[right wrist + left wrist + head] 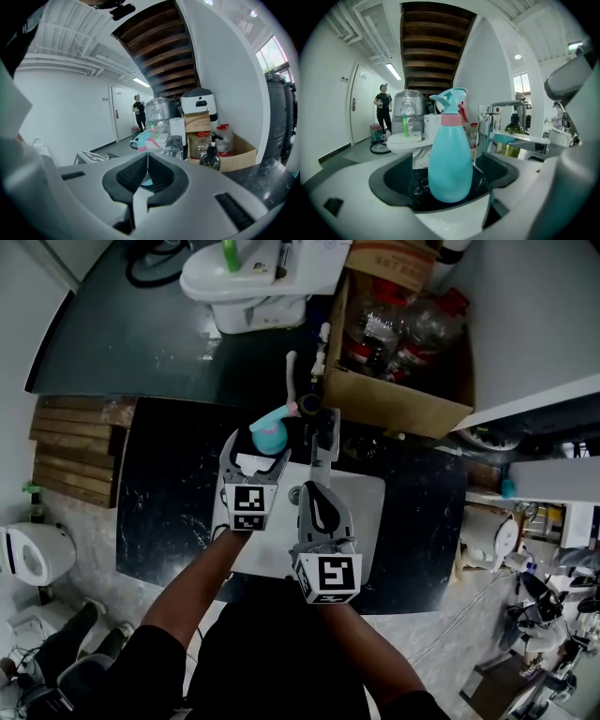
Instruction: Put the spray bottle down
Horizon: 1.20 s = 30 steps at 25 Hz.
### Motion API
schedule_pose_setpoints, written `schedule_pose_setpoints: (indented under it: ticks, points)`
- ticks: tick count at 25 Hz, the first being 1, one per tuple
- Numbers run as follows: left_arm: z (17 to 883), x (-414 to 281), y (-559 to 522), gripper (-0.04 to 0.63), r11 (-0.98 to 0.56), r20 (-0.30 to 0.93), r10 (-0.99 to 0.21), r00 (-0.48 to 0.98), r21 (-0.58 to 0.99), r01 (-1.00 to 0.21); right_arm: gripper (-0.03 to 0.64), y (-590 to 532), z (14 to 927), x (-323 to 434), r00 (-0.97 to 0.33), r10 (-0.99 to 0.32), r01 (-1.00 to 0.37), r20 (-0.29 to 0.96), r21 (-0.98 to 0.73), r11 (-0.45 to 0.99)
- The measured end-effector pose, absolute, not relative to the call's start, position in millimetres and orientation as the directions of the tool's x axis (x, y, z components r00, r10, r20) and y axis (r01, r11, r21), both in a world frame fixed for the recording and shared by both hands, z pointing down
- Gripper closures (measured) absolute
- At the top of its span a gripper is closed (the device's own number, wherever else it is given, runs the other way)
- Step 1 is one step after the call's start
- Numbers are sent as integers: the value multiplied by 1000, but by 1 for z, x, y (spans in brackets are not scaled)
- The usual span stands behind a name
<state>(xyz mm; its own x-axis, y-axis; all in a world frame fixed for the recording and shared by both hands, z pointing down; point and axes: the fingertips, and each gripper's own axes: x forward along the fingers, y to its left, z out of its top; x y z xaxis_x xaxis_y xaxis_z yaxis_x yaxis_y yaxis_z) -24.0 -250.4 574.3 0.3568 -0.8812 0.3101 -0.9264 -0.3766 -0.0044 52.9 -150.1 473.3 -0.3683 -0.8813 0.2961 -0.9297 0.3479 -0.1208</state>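
Cardboard box — plastic jugs inside, white toilet

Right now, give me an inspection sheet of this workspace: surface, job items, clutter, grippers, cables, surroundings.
Surface: black stone counter with white sink.
Job's things: teal spray bottle upright on the counter, between the left jaws.
Clutter: cardboard box of bottles; dark pump bottle.
Grippers: left gripper jaws apart around it; right gripper jaws together, empty.
Cables: black coil on the floor by the white toilet.
Surroundings: person by a far door.

head: overhead, steeply down | both gripper views: level, forward; all share spray bottle
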Motion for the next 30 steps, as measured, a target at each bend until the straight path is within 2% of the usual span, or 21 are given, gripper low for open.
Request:
schedule_pose_setpoints:
  ticks: [4,14,18,26,28,30]
  points:
    - [565,-22,-234,133,-369,308,-877,368,57,-928,599,-140,471,51,-364,-885,-931,292,-121,343]
    - [539,-23,-199,133,-374,268,-884,384,88,-923,600,-120,461,55,-331,-904,-943,271,-108,313]
    - [528,-25,-189,134,-393,247,-885,394,56,-918,600,-117,455,57,-317,-913,-948,256,-98,302]
    - [491,-9,-165,137,-464,221,-854,472,91,-881,600,-107,445,61,-286,-927,-958,243,-90,272]
    - [485,-5,-158,146,-480,226,-841,491,106,-871,600,-104,442,62,-273,-932,-962,240,-91,259]
    - [480,-3,-152,197,-492,230,-833,504,111,-864,600,-102,439,63,-267,-935,-963,236,-88,253]
